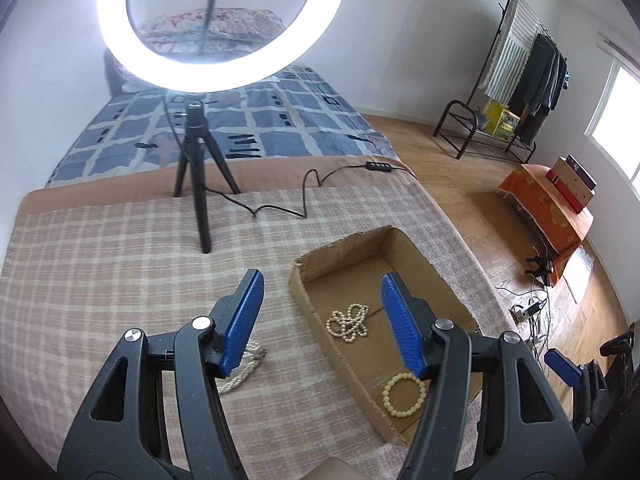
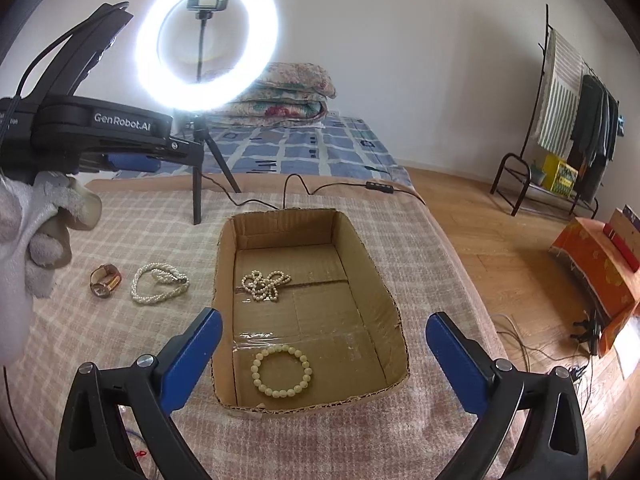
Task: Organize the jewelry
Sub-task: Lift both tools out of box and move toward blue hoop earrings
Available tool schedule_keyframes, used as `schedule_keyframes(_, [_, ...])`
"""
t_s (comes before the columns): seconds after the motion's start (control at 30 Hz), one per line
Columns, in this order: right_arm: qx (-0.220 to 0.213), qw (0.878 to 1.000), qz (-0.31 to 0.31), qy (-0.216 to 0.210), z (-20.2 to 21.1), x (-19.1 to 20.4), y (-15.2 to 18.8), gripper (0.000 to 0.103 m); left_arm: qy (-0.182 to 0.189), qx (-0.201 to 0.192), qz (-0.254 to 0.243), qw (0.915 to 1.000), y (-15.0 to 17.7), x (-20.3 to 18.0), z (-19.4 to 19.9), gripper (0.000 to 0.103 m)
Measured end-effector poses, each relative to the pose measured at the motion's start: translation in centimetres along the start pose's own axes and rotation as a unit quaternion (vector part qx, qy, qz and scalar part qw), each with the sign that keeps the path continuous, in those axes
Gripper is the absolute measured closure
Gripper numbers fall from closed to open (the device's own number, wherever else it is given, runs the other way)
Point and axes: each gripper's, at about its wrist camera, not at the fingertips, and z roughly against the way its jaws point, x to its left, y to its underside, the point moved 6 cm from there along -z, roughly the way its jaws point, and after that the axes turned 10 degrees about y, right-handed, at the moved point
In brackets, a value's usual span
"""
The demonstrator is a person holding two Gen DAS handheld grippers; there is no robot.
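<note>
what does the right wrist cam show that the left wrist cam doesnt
Only the right wrist view shows the wristwatch on the blanket and the whole multi-strand pearl bracelet beside it. Only the left wrist view shows that bracelet mostly hidden behind its own finger. Both show the cardboard box holding the pearl necklace and the bead bracelet, plus the ring light.

1. A home bedroom: bed (image 2: 320, 148) under a blue patchwork cover, folded quilt (image 2: 288, 92) against the wall.
2. Clothes rack (image 2: 580, 120) hung with garments, wooden floor (image 2: 500, 248).
3. Lit ring light (image 2: 206, 40) on a tripod.
</note>
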Motion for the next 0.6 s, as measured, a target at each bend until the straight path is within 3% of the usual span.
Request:
schedule_keyframes(0.33, [-0.037, 0.998, 0.060, 0.001, 2.6, 2.4, 1.3, 0.009, -0.021, -0.032, 0.002, 0.9992, 0.2, 3.2, 6.3, 0.040])
schedule_keyframes(0.6, [-0.034, 0.997, 0.068, 0.005, 4.0, 2.8, 2.8, 0.028, -0.041, -0.062, 0.008, 0.9972, 1.0, 6.5, 12.1, 0.040])
